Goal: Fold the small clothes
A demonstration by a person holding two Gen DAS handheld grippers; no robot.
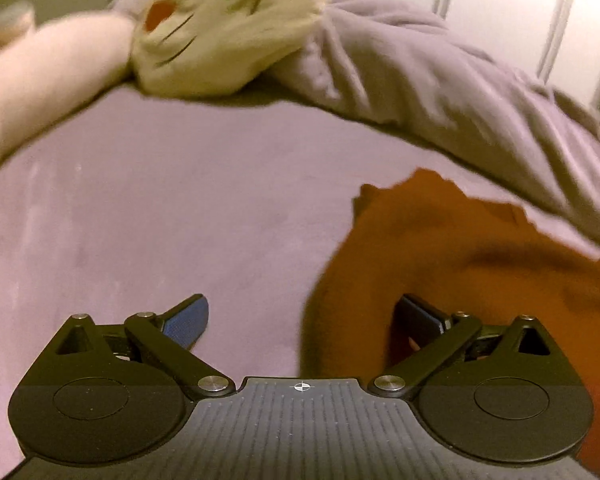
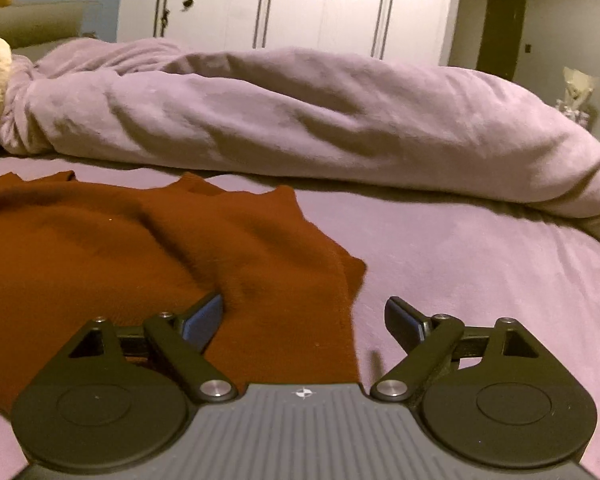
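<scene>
Risk: the rust-brown knit garment (image 2: 148,248) lies rumpled, so a careless pinch could drag both layers and skew the fold.
Fabric: soft, matte, wavy-edged, spread on the lilac bedsheet (image 2: 480,272).
Left gripper (image 1: 302,320): jaws apart, empty, astride the garment's edge.
Right gripper (image 2: 304,316): likewise released.
Behind: bunched lilac duvet (image 2: 320,120).

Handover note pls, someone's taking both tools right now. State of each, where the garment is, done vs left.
Left tool: open, empty, at the left edge of the rust-brown garment.
Right tool: open, nothing pinched, over the garment's right edge.
Garment lies on the purple bedsheet, rumpled, in front of the bunched duvet. A plush toy sits beyond it to the left.
Done: cannot tell whether any fold is made; the cloth looks wrinkled, not squared.
Left: regrasp the edges, flatten, finish folding.
</scene>
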